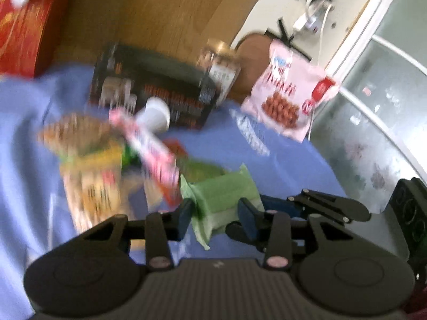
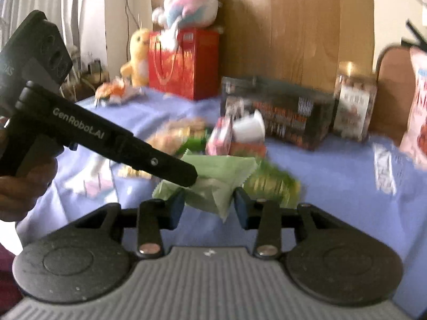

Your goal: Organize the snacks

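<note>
Item: green snack packet (image 1: 224, 200), near edge of blue cloth (image 1: 293, 154). Pinched by left gripper (image 1: 216, 213) and right gripper (image 2: 209, 205) together. Risk: opposing pulls tearing it.

The left gripper (image 1: 215, 214) pinches a pale green snack packet (image 1: 222, 200) over the blue tablecloth (image 1: 288, 160); the right gripper's fingers (image 1: 277, 204) touch the packet's right end.

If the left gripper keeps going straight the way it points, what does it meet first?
Probably nothing new: the left gripper already has the green packet between its fingers. Beyond it lies the blurred snack pile; depth is unclear.
</note>
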